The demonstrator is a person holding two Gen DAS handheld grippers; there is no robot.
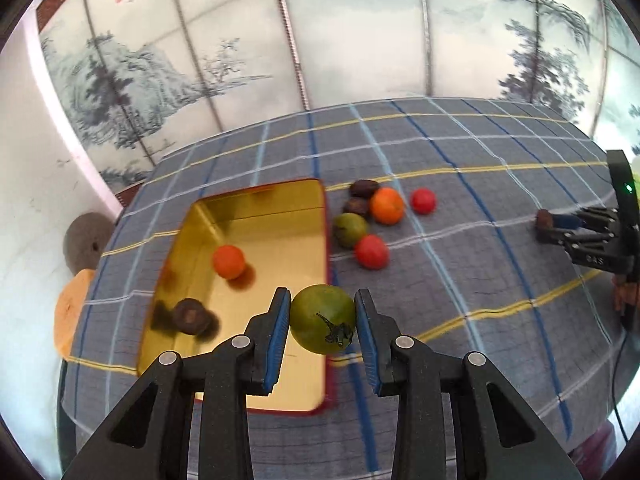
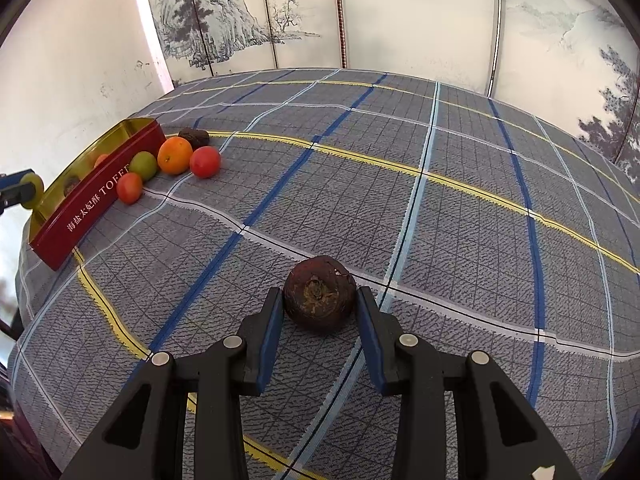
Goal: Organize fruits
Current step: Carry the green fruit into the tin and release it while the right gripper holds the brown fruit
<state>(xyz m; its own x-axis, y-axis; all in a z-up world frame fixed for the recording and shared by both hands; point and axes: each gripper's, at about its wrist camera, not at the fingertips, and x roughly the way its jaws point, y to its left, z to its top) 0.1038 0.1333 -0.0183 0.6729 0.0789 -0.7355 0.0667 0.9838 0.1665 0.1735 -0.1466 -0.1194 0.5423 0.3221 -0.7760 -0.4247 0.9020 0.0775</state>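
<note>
My left gripper (image 1: 322, 316) is shut on a green tomato (image 1: 320, 318), held above the right edge of a gold-lined red tin (image 1: 276, 220). The tin holds an orange-red fruit (image 1: 228, 261) and a dark brown fruit (image 1: 192, 316). Right of the tin lies a cluster: an orange (image 1: 386, 205), two red tomatoes (image 1: 372, 251), a green fruit (image 1: 349, 230) and two dark fruits (image 1: 363, 189). My right gripper (image 2: 319, 300) is shut on a dark brown fruit (image 2: 319, 298) just above the cloth; it also shows in the left wrist view (image 1: 550, 224). The tin (image 2: 92, 204) and cluster (image 2: 174, 155) lie far left.
A grey checked tablecloth (image 2: 440, 200) covers the table. A painted folding screen (image 1: 360, 40) stands behind it. A brown round object (image 1: 82, 240) and an orange board (image 1: 70, 320) lie beyond the table's left edge. A cable (image 1: 618, 380) hangs at the right.
</note>
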